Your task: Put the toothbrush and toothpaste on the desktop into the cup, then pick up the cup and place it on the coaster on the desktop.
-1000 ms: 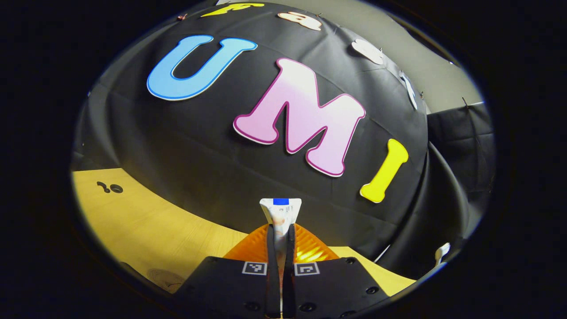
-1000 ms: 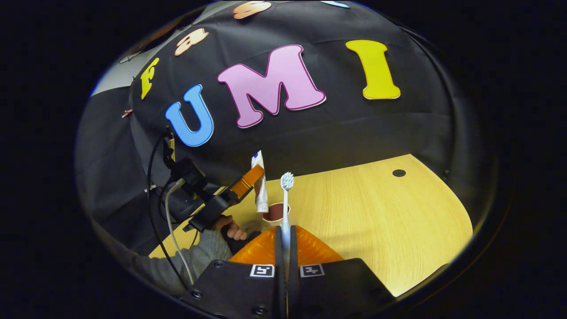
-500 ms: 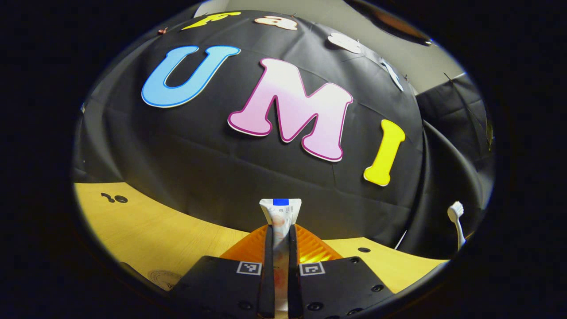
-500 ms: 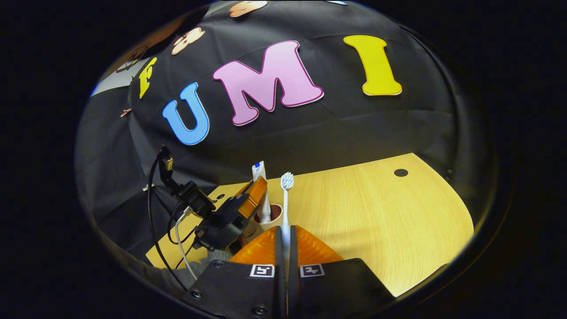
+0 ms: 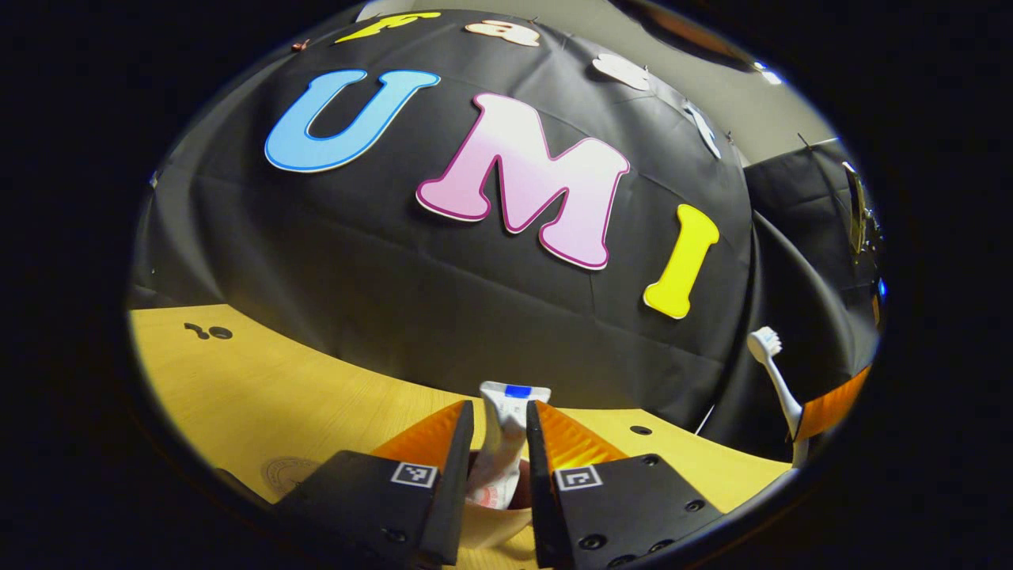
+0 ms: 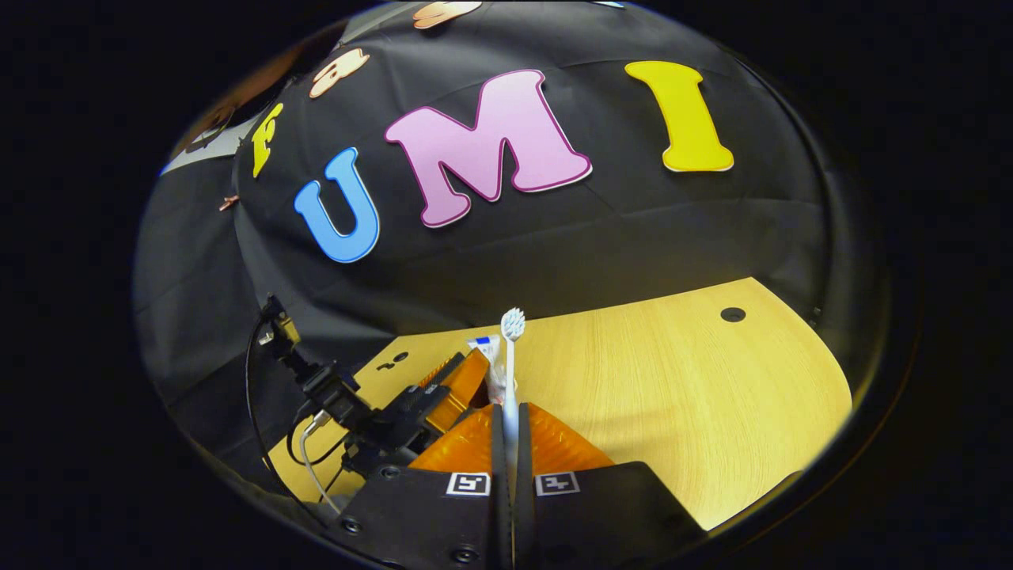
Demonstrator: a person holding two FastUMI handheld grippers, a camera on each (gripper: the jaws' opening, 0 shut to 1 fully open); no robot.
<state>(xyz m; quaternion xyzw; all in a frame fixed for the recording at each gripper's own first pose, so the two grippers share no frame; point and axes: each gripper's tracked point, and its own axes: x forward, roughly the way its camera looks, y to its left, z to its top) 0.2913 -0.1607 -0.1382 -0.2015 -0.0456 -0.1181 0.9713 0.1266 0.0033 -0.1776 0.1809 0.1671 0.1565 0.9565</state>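
Pale wooden table (image 6: 673,380) runs under both grippers, backed by a black cloth wall. On the left gripper (image 5: 497,443) the jaws stand apart, and the toothpaste (image 5: 502,443) stands between them, its lower end down in the cup (image 5: 491,524) whose pale rim shows just beneath; whether either finger touches the tube I cannot tell. On the right gripper (image 6: 506,455) the jaws are clamped together on the toothbrush (image 6: 510,372), held upright with the bristles on top, just beside the left gripper and the tube. The likely trouble is crowding (two grippers meeting over one small cup): if the left one pulls out sideways rather than straight up, it could drag the tube or tip the cup, and the brush coming in early could knock either. A faint round coaster (image 5: 286,473) lies near the table's front edge on the left gripper's left. Beyond the cup the table is bare wood right out to a small dark hole (image 6: 733,314), leaving plenty of room on the right.
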